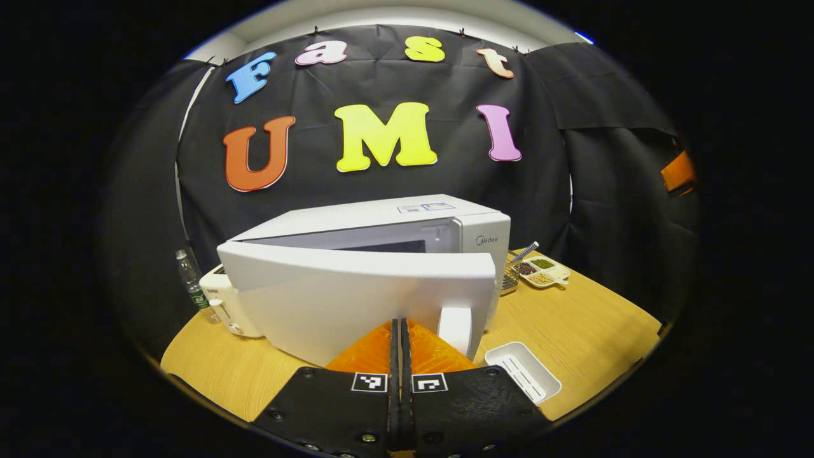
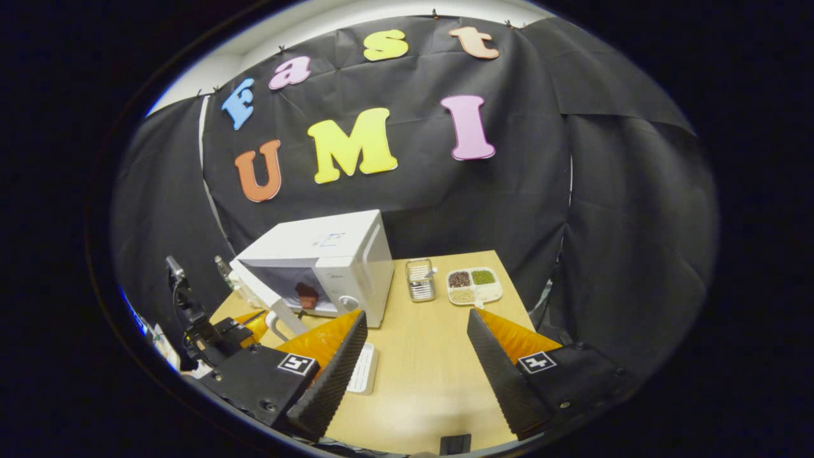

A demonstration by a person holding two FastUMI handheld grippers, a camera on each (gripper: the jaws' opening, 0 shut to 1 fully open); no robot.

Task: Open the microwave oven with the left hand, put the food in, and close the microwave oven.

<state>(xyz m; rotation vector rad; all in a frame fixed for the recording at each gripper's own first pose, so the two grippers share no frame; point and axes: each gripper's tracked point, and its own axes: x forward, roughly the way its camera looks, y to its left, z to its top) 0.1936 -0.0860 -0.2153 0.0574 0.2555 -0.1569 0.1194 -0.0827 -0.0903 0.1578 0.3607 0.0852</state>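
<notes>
Left gripper (image 1: 400, 331) is sitting with fingers pressed together, gripping nothing, tips right up against the outside face of the microwave door (image 1: 356, 299), just beside the door handle (image 1: 455, 327). Door is standing partly open, swung out toward the camera. In the right gripper view a dark red item, probably the food (image 2: 308, 294), is sitting inside the microwave (image 2: 331, 267) cavity, so my read is we're in the closing step. Risks: the left gripper is pushing flat-on near the handle edge with closed fingertips, so it could be sliding off the smooth panel, or shoving the whole oven back across the worktop (image 2: 426, 356) instead of latching the door. The white tray (image 1: 523, 371) is lying just beside the door's swing side, near enough to get nudged. Pose: left gripper is pointing roughly level into the door, low over the worktop edge. Right gripper (image 2: 413, 356) is hovering higher, looking down on the worktop, fingers spread wide and empty, well apart from the oven. Seen from that side, the left gripper is hanging at the door's outer edge.
</notes>
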